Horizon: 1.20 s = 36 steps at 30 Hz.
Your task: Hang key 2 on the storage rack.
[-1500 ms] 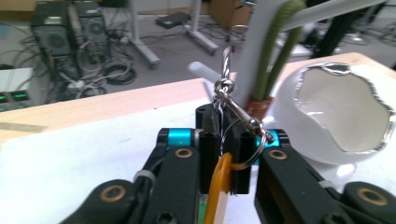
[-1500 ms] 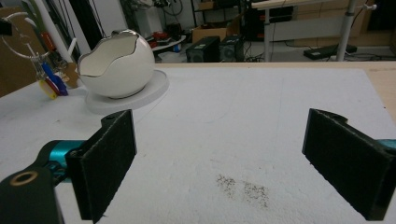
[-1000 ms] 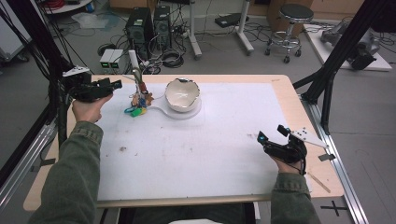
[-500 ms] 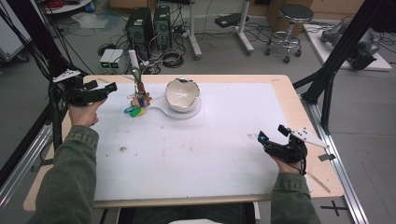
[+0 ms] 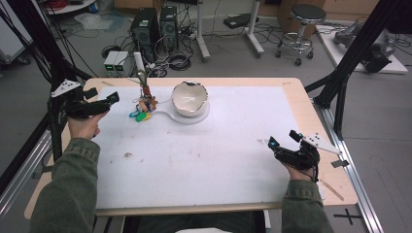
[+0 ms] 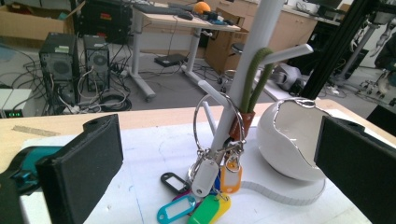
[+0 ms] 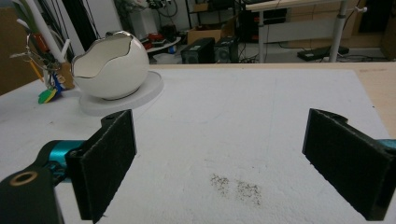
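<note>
A white peg stand [image 5: 140,65] [image 6: 243,70] rises at the table's far left. From its pegs hangs a key ring with coloured tags [image 5: 142,114] [image 6: 205,186] on a green cord [image 6: 252,79]. My left gripper [image 5: 104,97] [image 6: 217,135] is level with the stand and a short way left of it. Its jaws have just been opening and stand wide, nothing between them. My right gripper [image 5: 283,139] [image 7: 219,135] rests open and empty over the mat near the right front edge.
A white egg-shaped bowl [image 5: 190,98] [image 6: 285,144] [image 7: 112,70] sits on a round white base [image 5: 194,119] right of the stand. A white mat [image 5: 204,160] covers the wooden table. Black frame posts [image 5: 350,63] flank both sides.
My left gripper has drawn back to the left, away from the key stand, and its jaws have spread wider. The right gripper has stayed put.
</note>
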Each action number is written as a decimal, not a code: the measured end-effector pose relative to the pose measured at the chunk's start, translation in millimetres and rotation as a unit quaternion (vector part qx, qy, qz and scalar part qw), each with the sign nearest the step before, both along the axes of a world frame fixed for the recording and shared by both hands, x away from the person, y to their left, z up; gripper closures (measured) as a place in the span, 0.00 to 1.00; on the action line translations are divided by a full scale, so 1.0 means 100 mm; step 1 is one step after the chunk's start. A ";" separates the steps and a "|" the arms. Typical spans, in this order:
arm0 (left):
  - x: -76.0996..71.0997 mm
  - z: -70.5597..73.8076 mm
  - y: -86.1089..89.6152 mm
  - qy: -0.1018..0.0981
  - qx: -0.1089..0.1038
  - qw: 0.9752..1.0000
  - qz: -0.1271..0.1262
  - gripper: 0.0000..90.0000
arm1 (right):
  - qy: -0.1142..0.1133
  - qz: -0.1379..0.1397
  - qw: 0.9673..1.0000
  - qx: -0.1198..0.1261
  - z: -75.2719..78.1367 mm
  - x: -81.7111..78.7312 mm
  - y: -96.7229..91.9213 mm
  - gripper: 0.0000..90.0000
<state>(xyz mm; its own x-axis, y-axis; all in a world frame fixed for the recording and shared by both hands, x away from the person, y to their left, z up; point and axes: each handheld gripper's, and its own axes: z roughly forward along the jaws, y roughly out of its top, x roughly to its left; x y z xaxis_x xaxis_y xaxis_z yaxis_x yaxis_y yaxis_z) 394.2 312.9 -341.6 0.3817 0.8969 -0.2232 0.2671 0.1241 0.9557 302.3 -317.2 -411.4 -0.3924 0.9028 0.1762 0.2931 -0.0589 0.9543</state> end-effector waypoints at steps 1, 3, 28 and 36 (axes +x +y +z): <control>-0.02 0.00 0.00 -0.002 0.005 1.000 0.001 0.02 | 0.004 -0.002 1.000 0.001 0.00 -0.01 0.00 0.10; -0.06 -0.01 -0.01 -0.006 0.007 1.000 0.005 0.02 | 0.001 -0.002 1.000 0.000 0.00 0.00 -0.01 0.10; -0.49 -0.30 -0.10 -0.031 0.046 0.997 0.053 0.02 | -0.005 -0.010 1.000 -0.004 -0.01 -0.02 -0.03 0.10; -0.61 -0.40 -0.14 -0.037 0.055 0.996 0.066 0.02 | -0.007 -0.013 1.000 -0.009 -0.01 -0.02 -0.03 0.10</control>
<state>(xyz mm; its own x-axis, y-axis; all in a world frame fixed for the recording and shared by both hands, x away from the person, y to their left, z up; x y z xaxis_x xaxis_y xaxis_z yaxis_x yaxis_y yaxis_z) 333.4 299.4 -381.8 0.2710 0.9578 -0.0962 0.1843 0.0465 0.9818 300.3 -320.4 -412.7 -0.3703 0.9161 0.1537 0.2783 -0.0484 0.9593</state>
